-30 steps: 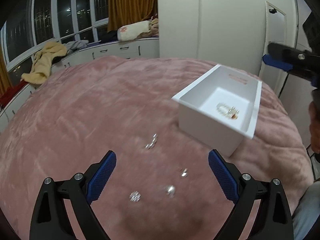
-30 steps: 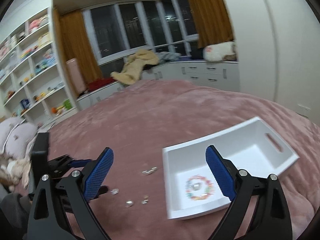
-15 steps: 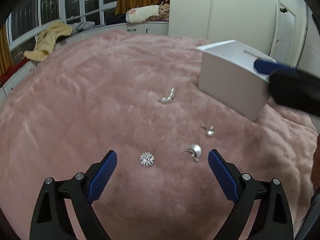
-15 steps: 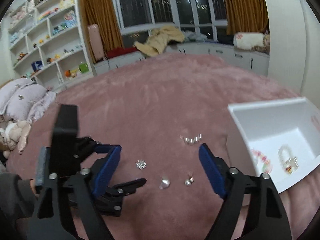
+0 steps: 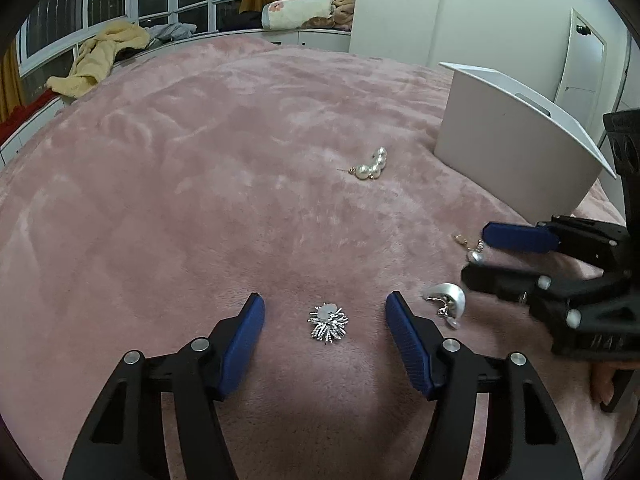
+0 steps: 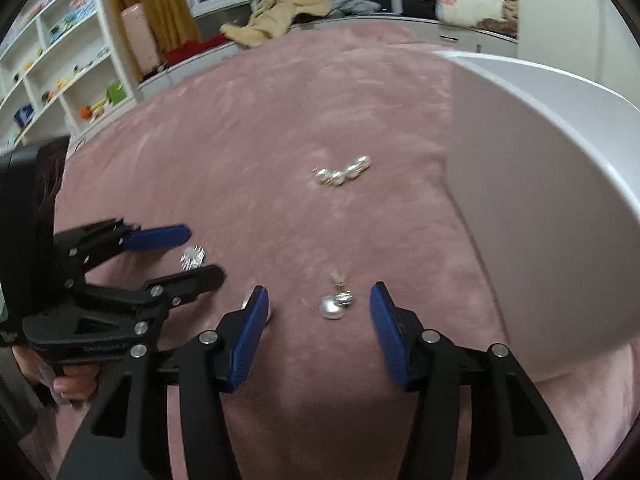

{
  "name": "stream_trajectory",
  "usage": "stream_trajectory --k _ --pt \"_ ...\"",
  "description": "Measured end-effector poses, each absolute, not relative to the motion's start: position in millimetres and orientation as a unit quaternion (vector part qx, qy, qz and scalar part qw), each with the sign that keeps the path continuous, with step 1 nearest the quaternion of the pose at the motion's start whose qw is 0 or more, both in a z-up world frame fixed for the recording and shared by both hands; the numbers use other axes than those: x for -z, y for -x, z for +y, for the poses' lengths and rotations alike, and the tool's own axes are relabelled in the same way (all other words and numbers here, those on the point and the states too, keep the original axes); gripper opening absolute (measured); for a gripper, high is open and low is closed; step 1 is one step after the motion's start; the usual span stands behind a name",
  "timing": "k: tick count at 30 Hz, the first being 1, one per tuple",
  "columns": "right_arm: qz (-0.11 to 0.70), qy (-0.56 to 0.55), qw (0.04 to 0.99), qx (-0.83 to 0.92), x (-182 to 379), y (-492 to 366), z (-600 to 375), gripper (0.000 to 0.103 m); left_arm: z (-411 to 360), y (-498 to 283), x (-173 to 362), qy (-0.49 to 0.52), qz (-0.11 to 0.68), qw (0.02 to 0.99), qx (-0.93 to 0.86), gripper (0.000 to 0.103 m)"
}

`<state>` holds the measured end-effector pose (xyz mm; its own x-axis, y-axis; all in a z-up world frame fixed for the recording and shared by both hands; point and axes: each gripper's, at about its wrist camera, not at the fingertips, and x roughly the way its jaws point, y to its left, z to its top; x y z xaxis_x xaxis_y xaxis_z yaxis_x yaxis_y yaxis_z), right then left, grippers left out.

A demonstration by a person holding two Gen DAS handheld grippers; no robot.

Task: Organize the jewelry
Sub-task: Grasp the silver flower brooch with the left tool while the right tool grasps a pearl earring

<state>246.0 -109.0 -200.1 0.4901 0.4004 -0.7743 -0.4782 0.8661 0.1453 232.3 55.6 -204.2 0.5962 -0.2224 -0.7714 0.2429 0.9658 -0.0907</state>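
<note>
Several jewelry pieces lie on the pink blanket [image 5: 200, 200]. A spiky silver brooch [image 5: 329, 321] sits between the open fingers of my left gripper [image 5: 324, 312]; it also shows in the right wrist view [image 6: 192, 257]. A pearl drop earring [image 6: 336, 304] lies between the open fingers of my right gripper [image 6: 316, 304]; the left wrist view shows it [image 5: 474, 252] beside the right gripper [image 5: 476, 254]. A silver crescent earring [image 5: 448, 298] lies between the two grippers. A pearl cluster earring [image 5: 370, 166] [image 6: 342, 172] lies farther off. A white box [image 5: 516, 152] [image 6: 540, 200] stands at the right.
The blanket covers a bed. Behind it are windows, orange curtains, a low cabinet with a yellow garment [image 5: 102, 54] and a rolled pillow [image 5: 298, 10]. Shelves with toys [image 6: 60, 60] stand at the left in the right wrist view.
Both grippers have dropped low to the blanket and narrowed. The left now straddles the brooch, the right straddles the pearl drop earring. The box's inside is no longer visible.
</note>
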Motion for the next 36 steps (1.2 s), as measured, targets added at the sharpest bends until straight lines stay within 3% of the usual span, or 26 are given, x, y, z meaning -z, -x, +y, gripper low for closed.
stream_trajectory --k 1,4,6,8,23,36 --pt "0.438 0.051 0.862 -0.251 203.7 -246.1 -108.5 0.052 55.9 -232.3 205.3 -0.009 0.428 0.894 0.131 0.066" --pt "0.436 0.055 0.866 -0.238 208.3 -247.1 -109.6 0.04 59.1 -232.9 206.7 0.003 0.425 0.896 0.127 0.046" --pt "0.434 0.05 0.868 -0.236 207.2 -247.2 -111.7 0.024 62.4 -232.6 204.9 0.019 0.425 0.894 0.137 0.028" --pt "0.437 0.046 0.866 -0.236 208.2 -247.3 -112.8 0.019 63.3 -232.0 205.5 0.022 0.425 0.894 0.137 0.027" --pt "0.418 0.016 0.872 -0.256 186.8 -232.2 -123.6 0.019 54.3 -213.7 195.6 -0.004 0.429 0.894 0.129 0.023" --pt "0.362 0.015 0.891 -0.275 122.8 -212.3 -129.6 0.019 51.9 -199.9 144.6 -0.024 0.394 0.909 0.134 0.023"
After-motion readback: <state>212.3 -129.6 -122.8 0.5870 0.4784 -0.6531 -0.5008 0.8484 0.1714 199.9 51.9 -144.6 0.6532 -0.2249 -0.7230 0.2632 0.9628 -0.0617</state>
